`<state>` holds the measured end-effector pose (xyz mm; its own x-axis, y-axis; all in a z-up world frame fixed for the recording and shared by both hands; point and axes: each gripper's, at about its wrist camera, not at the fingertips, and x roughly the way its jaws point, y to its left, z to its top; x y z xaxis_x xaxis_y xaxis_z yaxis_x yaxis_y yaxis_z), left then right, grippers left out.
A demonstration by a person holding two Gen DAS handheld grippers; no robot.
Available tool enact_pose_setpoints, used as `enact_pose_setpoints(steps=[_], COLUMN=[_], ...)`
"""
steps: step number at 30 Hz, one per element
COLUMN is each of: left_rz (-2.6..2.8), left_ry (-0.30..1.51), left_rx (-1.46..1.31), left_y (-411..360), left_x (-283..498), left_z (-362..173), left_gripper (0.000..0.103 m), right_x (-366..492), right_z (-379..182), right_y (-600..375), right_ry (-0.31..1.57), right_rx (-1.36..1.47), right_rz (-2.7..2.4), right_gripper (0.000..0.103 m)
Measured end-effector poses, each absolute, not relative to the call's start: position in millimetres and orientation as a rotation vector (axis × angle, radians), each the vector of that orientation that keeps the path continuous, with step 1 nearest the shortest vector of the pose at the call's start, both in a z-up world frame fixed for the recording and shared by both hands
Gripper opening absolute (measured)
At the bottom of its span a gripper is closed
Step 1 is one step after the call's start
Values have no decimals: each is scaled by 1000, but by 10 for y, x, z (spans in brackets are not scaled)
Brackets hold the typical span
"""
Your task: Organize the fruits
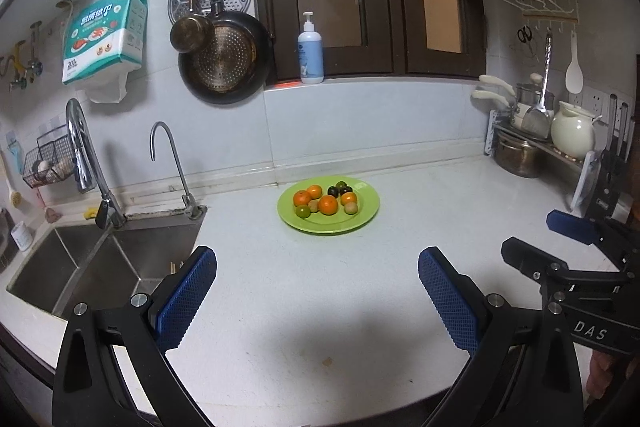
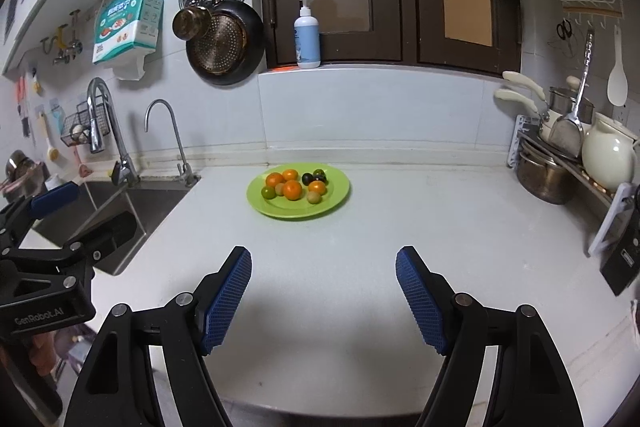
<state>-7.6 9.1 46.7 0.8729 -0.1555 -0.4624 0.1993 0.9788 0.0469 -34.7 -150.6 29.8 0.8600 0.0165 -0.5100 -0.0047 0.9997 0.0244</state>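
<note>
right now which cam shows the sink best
The left wrist view. The sink lies close at lower left, with both basins and the tall faucet in plain sight. In the right wrist view the sink sits farther off at the left edge, partly hidden behind the left gripper, so only one basin shows.

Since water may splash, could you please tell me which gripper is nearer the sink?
Left. The left gripper hangs at the sink edge; the right gripper is over the counter, beyond the left one.
</note>
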Motion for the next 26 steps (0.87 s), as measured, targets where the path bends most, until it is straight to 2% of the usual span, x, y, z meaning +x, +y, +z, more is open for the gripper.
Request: enact_pose_setpoints(steps=[26], left_rz=[-141], left_ry=[461], left_rx=[109], left_y=[76], left_x=[-309], left_z=[457], left_gripper=[103], right_x=[-580], right_z=[316], right_y=[-1544], right_ry=[526], right_rx=[20], right_rz=[22], right_gripper=[75])
